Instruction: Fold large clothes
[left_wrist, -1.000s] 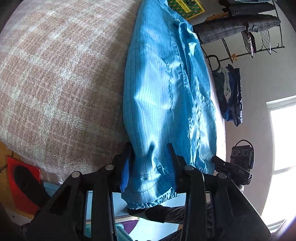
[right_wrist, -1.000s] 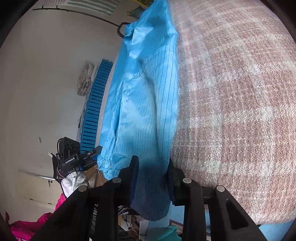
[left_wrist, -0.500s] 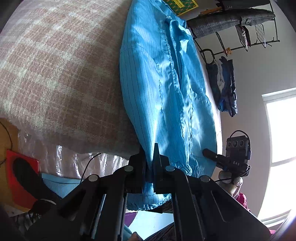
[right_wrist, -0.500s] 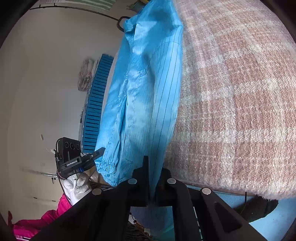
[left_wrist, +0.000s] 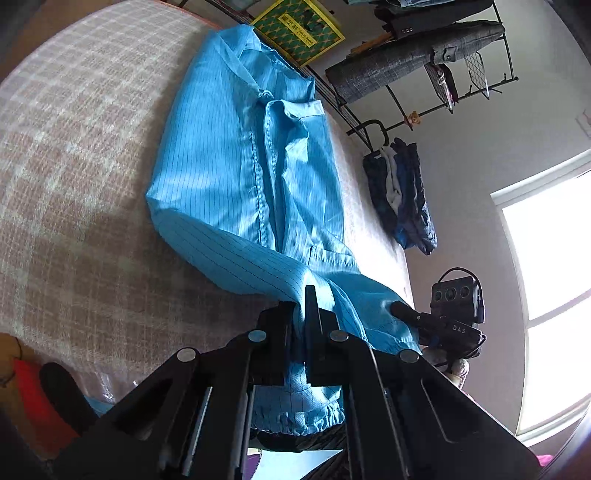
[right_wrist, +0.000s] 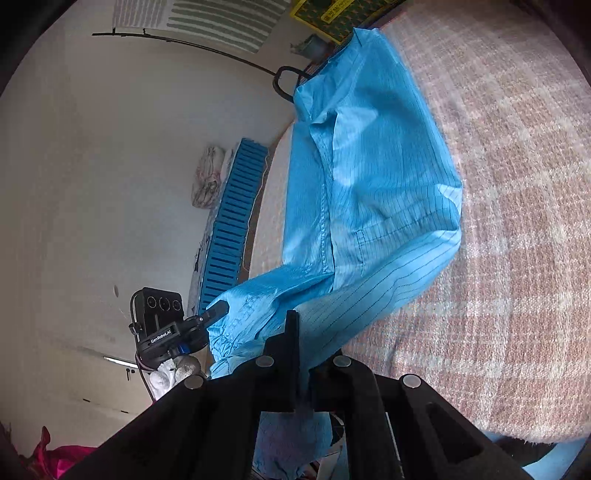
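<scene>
A bright blue garment (left_wrist: 229, 173) with thin dark stripes lies lengthwise on the plaid bed cover (left_wrist: 74, 166), its collar at the far end. My left gripper (left_wrist: 301, 306) is shut on the near end, pinching the cloth beside the elastic cuff (left_wrist: 306, 421), which hangs below the jaws. My right gripper (right_wrist: 301, 332) is shut on the other near corner of the garment (right_wrist: 369, 184). Both hold the near part lifted off the bed, so the cloth bends upward toward me. Each view shows the other gripper's fingers (left_wrist: 402, 310) (right_wrist: 218, 308) against the same raised end.
The plaid bed cover (right_wrist: 517, 221) fills one side of each view. A metal rack (left_wrist: 424, 62) with hung clothes and a bright window (left_wrist: 554, 258) stand beyond the bed. A blue slatted panel (right_wrist: 232, 221) leans on the wall. A red item (left_wrist: 33, 398) lies on the floor.
Both grippers went from open around the garment's near end to shut on it. They then rose, lifting that end off the bed edge.
</scene>
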